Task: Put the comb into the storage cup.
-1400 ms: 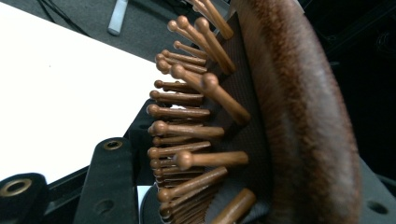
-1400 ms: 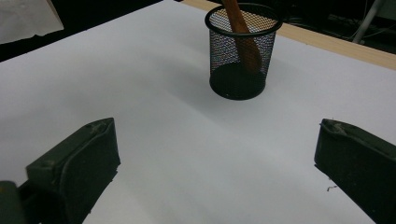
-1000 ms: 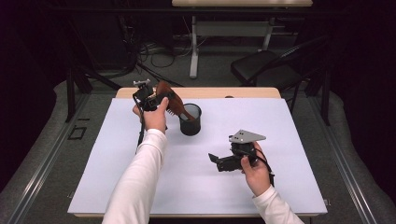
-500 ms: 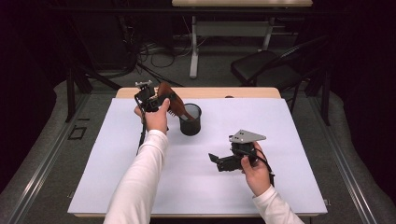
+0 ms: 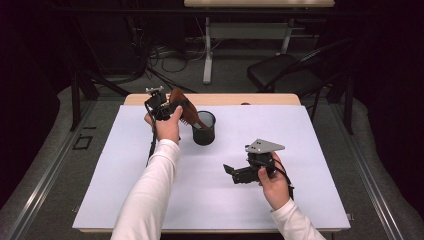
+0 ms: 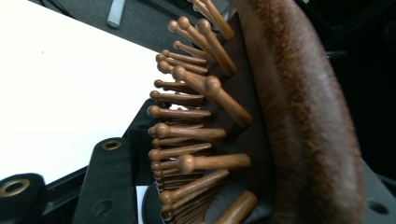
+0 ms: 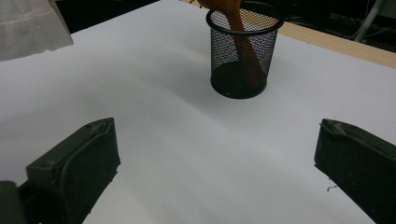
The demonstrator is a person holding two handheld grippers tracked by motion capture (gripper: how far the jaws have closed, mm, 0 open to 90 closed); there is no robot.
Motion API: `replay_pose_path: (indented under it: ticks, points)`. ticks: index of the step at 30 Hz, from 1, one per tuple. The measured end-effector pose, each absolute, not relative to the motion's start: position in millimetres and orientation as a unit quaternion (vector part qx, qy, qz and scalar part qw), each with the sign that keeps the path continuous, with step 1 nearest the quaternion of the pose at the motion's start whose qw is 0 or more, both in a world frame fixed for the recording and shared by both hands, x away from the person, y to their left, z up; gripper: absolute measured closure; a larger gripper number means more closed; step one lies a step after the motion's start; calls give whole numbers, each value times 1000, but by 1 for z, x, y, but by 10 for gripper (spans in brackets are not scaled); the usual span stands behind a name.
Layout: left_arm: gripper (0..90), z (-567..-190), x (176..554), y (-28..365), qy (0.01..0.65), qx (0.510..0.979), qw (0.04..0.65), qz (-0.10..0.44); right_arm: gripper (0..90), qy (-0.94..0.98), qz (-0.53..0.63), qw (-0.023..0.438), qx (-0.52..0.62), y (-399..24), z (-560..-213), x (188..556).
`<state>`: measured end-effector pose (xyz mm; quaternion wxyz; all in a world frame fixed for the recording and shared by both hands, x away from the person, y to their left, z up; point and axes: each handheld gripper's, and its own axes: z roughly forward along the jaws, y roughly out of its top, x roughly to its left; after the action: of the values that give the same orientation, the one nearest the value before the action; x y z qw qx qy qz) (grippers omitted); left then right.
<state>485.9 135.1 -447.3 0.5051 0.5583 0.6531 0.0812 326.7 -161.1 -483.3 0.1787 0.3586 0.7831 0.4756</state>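
Nothing has shifted over the last second: the white table (image 5: 300, 200) and your arms match the earlier high views, so the hairbrush (image 5: 182, 107) rests handle-down in the mesh cup (image 5: 204, 129), not yet released. Your left gripper (image 5: 167, 106) stays clamped on its head; your right gripper (image 5: 235, 172) idles wide open, holding nothing. The left gripper view adds the brush's wooden pins (image 6: 196, 130); the right gripper view shows the handle (image 7: 245, 51) through the mesh

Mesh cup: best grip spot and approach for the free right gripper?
Pinch the mesh cup rim on the side away from the hairbrush handle, coming from above. The handle leans inside, so probably only that side has room for the open right gripper.
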Motion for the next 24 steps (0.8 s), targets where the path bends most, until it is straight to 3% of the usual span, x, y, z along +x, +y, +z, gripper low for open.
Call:
replay_pose_path:
  ticks: [24]
  points:
    - [455, -449, 488, 140, 630, 578, 514, 69, 0, 786, 472, 177, 357, -159, -485, 327]
